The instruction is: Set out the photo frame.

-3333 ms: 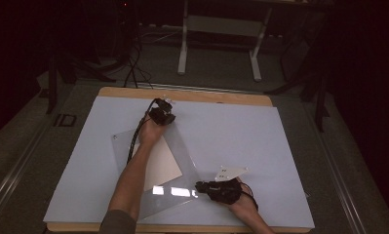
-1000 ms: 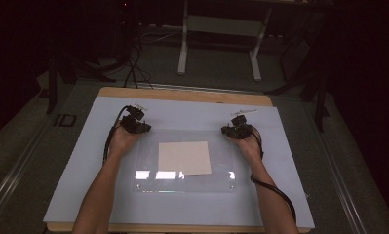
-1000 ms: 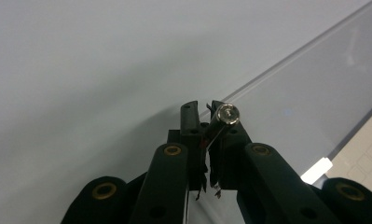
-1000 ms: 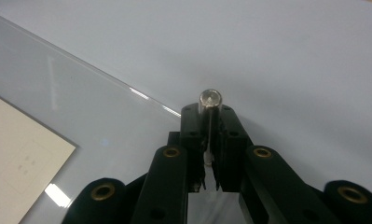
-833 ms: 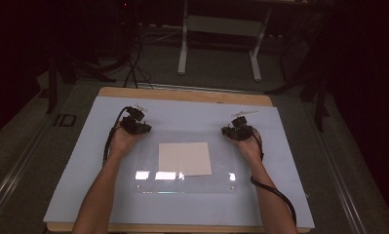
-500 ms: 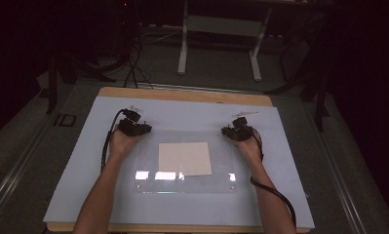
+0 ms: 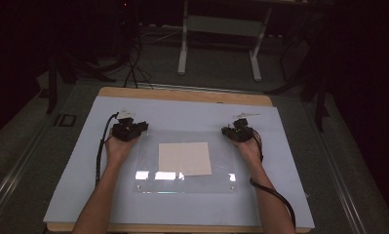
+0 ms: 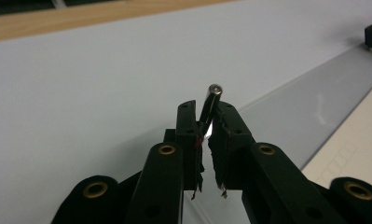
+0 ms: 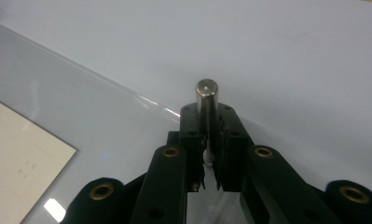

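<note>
Clear plastic sheet [image 7: 184, 161], flat at centre frame on the pale counter [image 7: 182, 209], covering a cream paper square [image 7: 184, 158]. Left gripper [image 7: 128, 129] at its upper-left corner, jaws closed on a small metal pin [image 8: 210, 105]. Right gripper [image 7: 237, 132] at its upper-right corner, jaws closed on another metal pin [image 9: 206, 100].

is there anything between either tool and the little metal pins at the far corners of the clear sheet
Nothing visible. The left tool is already shut on one small silver metal pin, and the right tool on the other, at the far corners of the clear acrylic sheet.
</note>
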`<state>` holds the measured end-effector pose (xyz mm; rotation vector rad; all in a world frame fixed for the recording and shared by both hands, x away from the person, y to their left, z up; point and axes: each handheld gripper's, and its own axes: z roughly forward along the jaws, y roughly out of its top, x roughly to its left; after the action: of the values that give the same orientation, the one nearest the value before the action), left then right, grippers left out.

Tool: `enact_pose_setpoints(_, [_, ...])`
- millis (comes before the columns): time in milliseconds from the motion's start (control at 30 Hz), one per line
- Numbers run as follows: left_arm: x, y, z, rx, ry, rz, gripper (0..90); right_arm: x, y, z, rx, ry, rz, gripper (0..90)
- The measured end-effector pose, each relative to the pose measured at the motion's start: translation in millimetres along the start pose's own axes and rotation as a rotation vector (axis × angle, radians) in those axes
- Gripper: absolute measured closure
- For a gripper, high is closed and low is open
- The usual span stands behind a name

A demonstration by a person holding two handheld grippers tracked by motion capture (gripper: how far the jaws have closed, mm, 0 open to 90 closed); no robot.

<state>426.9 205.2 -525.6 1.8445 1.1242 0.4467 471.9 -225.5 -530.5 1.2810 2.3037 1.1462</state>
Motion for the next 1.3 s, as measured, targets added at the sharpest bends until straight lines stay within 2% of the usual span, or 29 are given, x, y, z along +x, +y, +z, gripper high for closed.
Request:
enact_pose_setpoints(200, [-1.2, 0.9, -0.7, -0.043, 0.000, -0.006, 80.6, 2.2, -0.1, -0.1, -0.002, -0.019, -0.009, 83.5])
enact_pose_setpoints(367, [-1.9, 1.5, 0.7, -0.044, 0.006, 0.001, 83.4, 4.0, -0.9, -1.6, -0.001, -0.028, -0.007, 83.6])
enact_pose_setpoints(633, [-0.8, 1.3, 0.9, -0.042, 0.000, -0.006, 83.7, 6.8, -7.0, -6.6, -0.008, -0.015, -0.024, 83.4])
enact_pose_setpoints(700, [-0.8, 1.3, 0.9, -0.042, 0.000, -0.008, 83.6, 9.2, -7.0, -6.9, -0.008, -0.033, -0.058, 78.6])
enact_pose_setpoints(800, [0.0, 0.8, 0.8, -0.044, -0.006, -0.012, 83.5, 15.8, -11.2, -12.3, -0.054, -0.050, -0.120, 72.7])
enact_pose_setpoints(867, [0.0, 0.6, 0.9, -0.045, -0.007, -0.013, 83.4, 19.7, -15.4, -16.3, -0.095, -0.085, -0.164, 74.1])
enact_pose_setpoints(933, [0.2, 0.6, 0.8, -0.044, -0.009, -0.013, 83.3, 21.0, -18.6, -19.2, -0.138, -0.109, -0.179, 75.9])
enact_pose_setpoints(1133, [0.7, 0.9, 0.7, -0.042, -0.014, -0.011, 83.0, 14.5, -15.5, -24.3, -0.212, -0.088, -0.119, 78.6])
enact_pose_setpoints(1300, [1.0, 1.4, 0.3, -0.037, -0.017, -0.003, 82.6, 14.2, -13.9, -23.2, -0.203, -0.064, -0.101, 84.8])
